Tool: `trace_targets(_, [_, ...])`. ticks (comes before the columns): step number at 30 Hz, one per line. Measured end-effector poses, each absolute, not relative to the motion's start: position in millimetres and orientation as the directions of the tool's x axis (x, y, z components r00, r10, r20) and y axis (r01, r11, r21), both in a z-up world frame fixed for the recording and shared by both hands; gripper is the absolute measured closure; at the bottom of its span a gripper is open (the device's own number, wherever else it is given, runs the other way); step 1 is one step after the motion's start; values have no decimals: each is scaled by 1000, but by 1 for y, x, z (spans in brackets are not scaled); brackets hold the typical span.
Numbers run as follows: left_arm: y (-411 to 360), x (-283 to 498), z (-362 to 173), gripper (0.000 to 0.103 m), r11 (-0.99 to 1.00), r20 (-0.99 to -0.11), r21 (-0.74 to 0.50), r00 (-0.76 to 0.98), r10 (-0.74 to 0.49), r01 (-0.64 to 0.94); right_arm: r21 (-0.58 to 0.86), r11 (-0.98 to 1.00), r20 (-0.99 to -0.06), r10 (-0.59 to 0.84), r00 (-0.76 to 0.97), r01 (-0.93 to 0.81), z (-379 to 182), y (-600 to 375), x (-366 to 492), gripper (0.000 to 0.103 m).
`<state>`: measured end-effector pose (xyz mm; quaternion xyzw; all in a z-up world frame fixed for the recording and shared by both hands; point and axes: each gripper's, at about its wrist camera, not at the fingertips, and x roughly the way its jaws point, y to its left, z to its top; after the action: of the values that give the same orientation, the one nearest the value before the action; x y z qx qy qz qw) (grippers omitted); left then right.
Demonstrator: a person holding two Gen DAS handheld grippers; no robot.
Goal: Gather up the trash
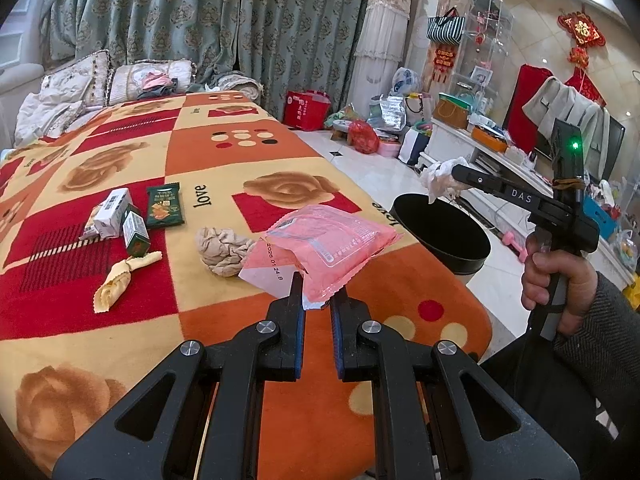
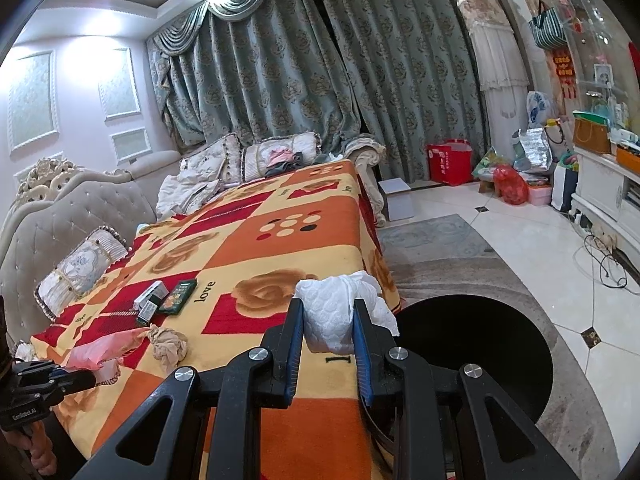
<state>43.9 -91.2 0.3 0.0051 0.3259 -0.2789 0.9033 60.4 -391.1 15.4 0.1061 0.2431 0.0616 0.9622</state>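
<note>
Holding a crumpled white tissue (image 2: 340, 312) over the round black bin (image 1: 444, 232), right gripper (image 2: 325, 304) fingers clamped, left gripper (image 1: 318, 292) pinching a pink plastic wrapper (image 1: 328, 244); beige wad (image 1: 222, 250), boxes (image 1: 116, 212), green packet (image 1: 165, 205) left on blanket (image 1: 224, 160).

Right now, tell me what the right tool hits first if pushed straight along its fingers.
Probably the blanket-covered surface just beyond the white tissue it grips; the black bin sits off to its right. Depth is uncertain.
</note>
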Motion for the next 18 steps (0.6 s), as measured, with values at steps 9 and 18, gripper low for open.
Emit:
trace_targets(9, [-91, 45, 0, 94, 843, -591, -169, 633, -501, 510, 234, 970, -455, 170, 874, -67, 16, -391, 60, 81])
trace_targets(18, [-91, 45, 0, 94, 842, -593, -166, 630, -501, 513, 238, 970, -454, 164, 876, -58, 15, -393, 62, 81])
